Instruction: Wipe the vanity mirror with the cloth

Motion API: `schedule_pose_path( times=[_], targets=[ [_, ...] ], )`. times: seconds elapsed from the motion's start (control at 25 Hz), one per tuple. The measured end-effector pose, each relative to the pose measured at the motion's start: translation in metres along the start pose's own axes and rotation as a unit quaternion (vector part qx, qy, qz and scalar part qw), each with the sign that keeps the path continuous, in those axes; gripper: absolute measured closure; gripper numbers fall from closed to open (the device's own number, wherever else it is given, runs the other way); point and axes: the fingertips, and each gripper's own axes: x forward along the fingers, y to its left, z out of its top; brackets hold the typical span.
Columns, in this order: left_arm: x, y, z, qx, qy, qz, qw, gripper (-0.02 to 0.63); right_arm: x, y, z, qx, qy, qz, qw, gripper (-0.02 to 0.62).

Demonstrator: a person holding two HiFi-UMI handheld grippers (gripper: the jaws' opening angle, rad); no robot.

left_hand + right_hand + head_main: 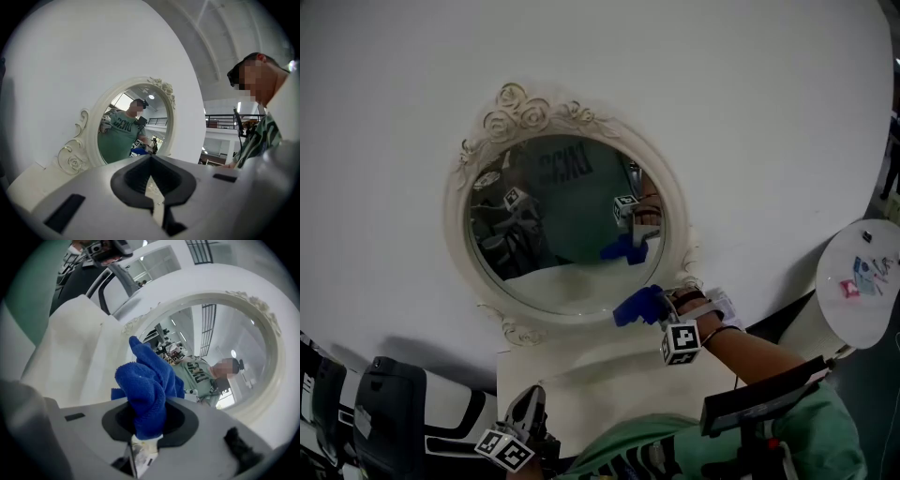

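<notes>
– White surface (750, 112) all round, plain and bare. What stands against it?

– An oval vanity mirror (565, 230) in a cream frame carved with roses, on a cream base (609, 394). The glass reflects the person and both tools.

– And the cloth?

– A bunched blue terry cloth (639, 306) sits at about 5 o'clock on the mirror's rim, over the frame rather than the glass. The right gripper (664, 307) has its jaws clamped on one end of it. In the right gripper view the loose wad sticks out forward past the pads, toward the glass. I cannot tell whether it touches the frame.

– The other tool?

– The left gripper (528, 410) is low, at 7 o'clock from the mirror and well apart from it. Its jaws are drawn together on nothing.

– So the wiping looks barely under way. What could go wrong from here?

– Three things, I'd judge. Only a small pinch of cloth is held, so dragging it hard across the glass could pull it out of the jaws. The wad is floppy. If it folds back under pressure, the hard jaw tips could meet the glass and scratch it.

– And the third?

– Nothing braces the mirror. A firm push near 5 o'clock could slide or rock it on its base. The carved scrolls along the lower rim could also snag the terry loops if the stroke starts on the frame.
</notes>
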Motion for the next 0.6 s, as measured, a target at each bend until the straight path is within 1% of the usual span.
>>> schedule_pose_path(
  times=[0.08,0.16,0.28,0.44,0.6],
  targets=[
    [0.0,-0.012,-0.012,-0.007,0.004,0.015,0.9999,0.6,-0.01,0.01,-0.011,0.053,-0.015,0.012,0.998,0.509],
    [-0.002,-0.023,-0.024,-0.016,0.011,0.033,0.9993,0.6,-0.016,0.027,-0.019,0.102,-0.033,0.033,0.994,0.511],
    [-0.007,-0.043,-0.043,-0.028,0.031,0.056,0.9976,0.6,-0.024,0.056,-0.02,0.153,-0.062,0.064,0.984,0.51],
    [-0.014,-0.063,-0.064,-0.03,0.053,0.07,0.9957,0.6,-0.031,0.086,-0.017,0.189,-0.091,0.098,0.973,0.509],
    [-0.028,-0.075,-0.068,-0.027,0.053,0.067,0.996,0.6,-0.046,0.111,-0.006,0.211,-0.097,0.124,0.965,0.509]
  ],
)
